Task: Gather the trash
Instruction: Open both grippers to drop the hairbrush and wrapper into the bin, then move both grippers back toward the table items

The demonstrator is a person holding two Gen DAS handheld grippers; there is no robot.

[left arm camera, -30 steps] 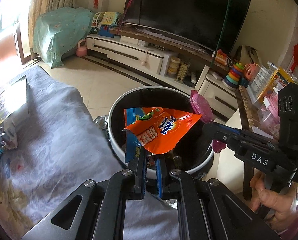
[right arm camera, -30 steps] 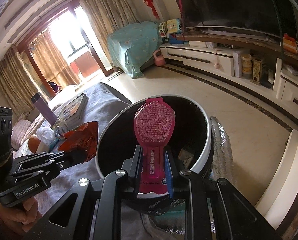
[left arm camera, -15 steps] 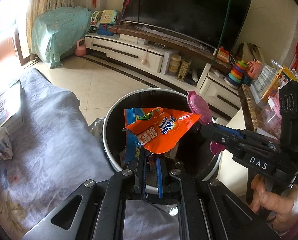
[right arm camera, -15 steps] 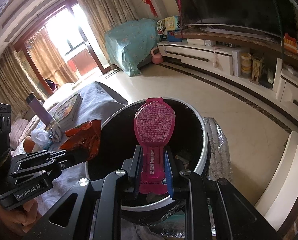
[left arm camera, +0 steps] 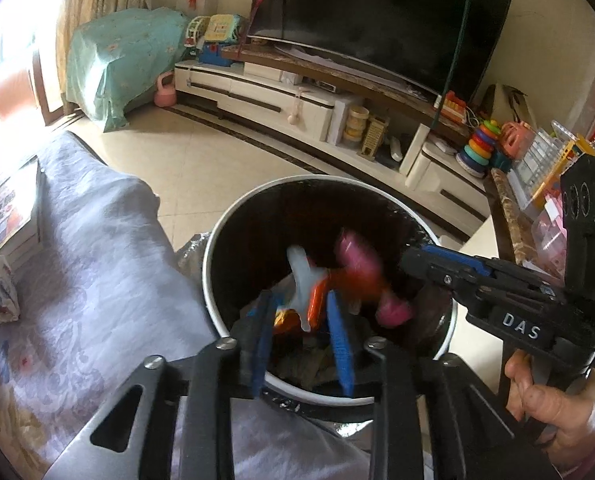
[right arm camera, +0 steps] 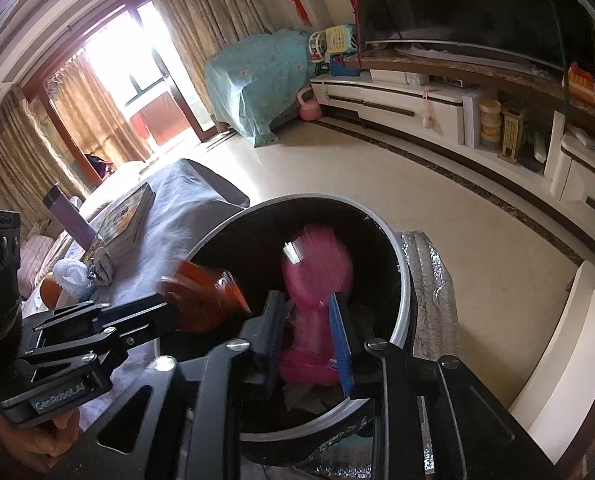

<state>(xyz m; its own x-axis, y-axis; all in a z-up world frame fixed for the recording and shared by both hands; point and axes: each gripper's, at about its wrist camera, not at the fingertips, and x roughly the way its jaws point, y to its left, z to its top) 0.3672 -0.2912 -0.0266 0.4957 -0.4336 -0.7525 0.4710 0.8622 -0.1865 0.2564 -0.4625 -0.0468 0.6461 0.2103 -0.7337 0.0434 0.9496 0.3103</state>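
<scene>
The left gripper was over the mouth of the trash bin, and its two blue-lined fingers stood clearly apart. The orange snack wrapper was between and just ahead of them, blurred, above the rubbish already in the bin; I cannot tell if it touched a finger. In the right wrist view the same wrapper showed as an orange blur at the tip of the left gripper, inside the bin rim.

The right gripper was also spread, with the pink package blurred between its fingers, upright, its round head in front of the dark bin wall. From the left wrist view this pink package was beside the orange wrapper, just ahead of the right gripper.

The bin was round, black inside with a white rim, and stood beside a grey-covered surface. On this cover lay books. Behind were a tiled floor, a white TV cabinet and a dark television.
</scene>
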